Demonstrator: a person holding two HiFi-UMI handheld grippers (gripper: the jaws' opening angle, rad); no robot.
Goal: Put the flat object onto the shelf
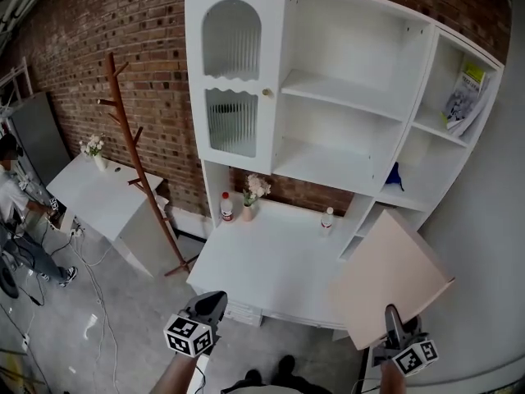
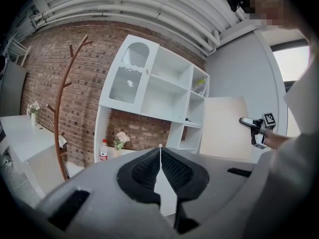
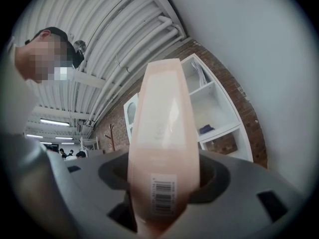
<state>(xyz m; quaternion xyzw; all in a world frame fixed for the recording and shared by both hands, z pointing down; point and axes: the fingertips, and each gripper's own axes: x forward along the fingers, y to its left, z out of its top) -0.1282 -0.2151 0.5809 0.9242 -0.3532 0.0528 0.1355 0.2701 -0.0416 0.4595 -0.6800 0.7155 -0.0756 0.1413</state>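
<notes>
Evidently stiff and thin, the flat board (image 1: 392, 279) keeps its plane without sag though it is gripped at one edge only. We judge it light and smooth-faced, and liable to pivot or slip between the pads. The hold therefore belongs at the middle of an edge, with the opposite edge free to lead into a shelf. We note its pale peach colour, its roughly square outline, and a white barcode label (image 3: 163, 197) on the narrow edge that faces the camera in the right gripper view.

The right gripper (image 1: 394, 315) is clamped on the board's lower edge, its jaws set wide about the board's thickness. The board hangs tilted in the air at the lower right of the head view. It is before the right end of the white desk (image 1: 271, 261) and below the open compartments of the white shelf unit (image 1: 344, 89), apart from the shelves.

The left gripper (image 1: 215, 300) hovers low in front of the desk, its jaws closed together on nothing. A vase of flowers (image 1: 250, 195) stands on the desk, and a magazine (image 1: 464, 97) leans in the upper right compartment.
</notes>
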